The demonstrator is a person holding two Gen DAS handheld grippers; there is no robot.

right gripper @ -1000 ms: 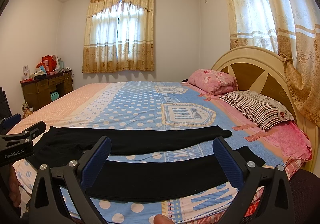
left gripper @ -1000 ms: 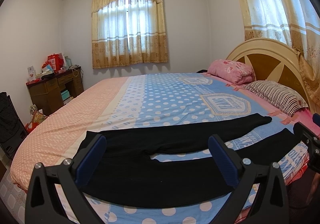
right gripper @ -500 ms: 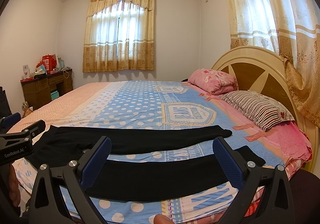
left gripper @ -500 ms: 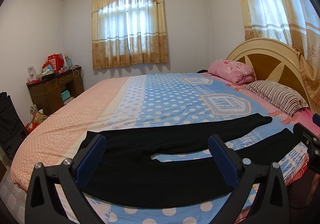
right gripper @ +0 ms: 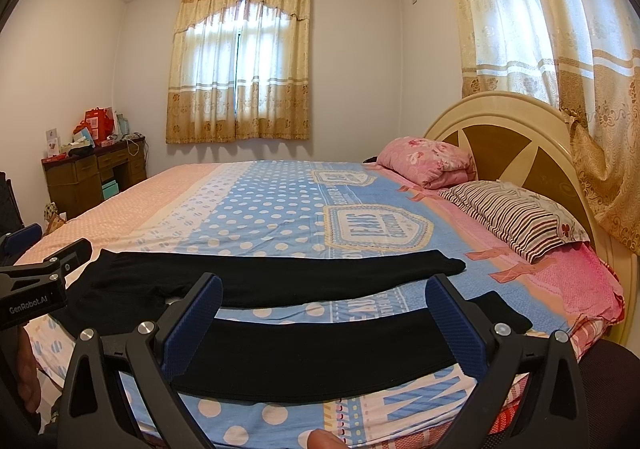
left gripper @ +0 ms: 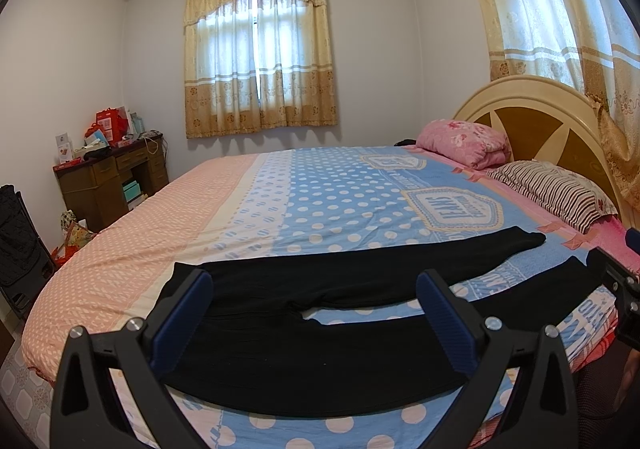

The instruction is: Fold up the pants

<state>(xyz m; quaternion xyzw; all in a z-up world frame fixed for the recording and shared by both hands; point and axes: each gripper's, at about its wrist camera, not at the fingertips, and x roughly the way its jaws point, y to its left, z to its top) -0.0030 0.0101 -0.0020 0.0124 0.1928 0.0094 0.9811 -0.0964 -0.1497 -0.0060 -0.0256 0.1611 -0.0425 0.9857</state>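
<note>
My jaws gape empty, left gripper (left gripper: 314,323) and right gripper (right gripper: 324,325) above the pants (left gripper: 304,349); a shallow pinch could snag the bed (left gripper: 320,209) sheet.

- Our left black hand-held gripper (left gripper: 314,323) with blue-padded fingers (left gripper: 182,319) hangs level, jaws spread wide, gripping nothing.
- Our right black hand-held gripper (right gripper: 320,323) matches: jaws wide apart, nothing between.

A pink pillow (left gripper: 466,141) and striped pillow (left gripper: 556,195) lie beside the headboard (left gripper: 532,117).
</note>
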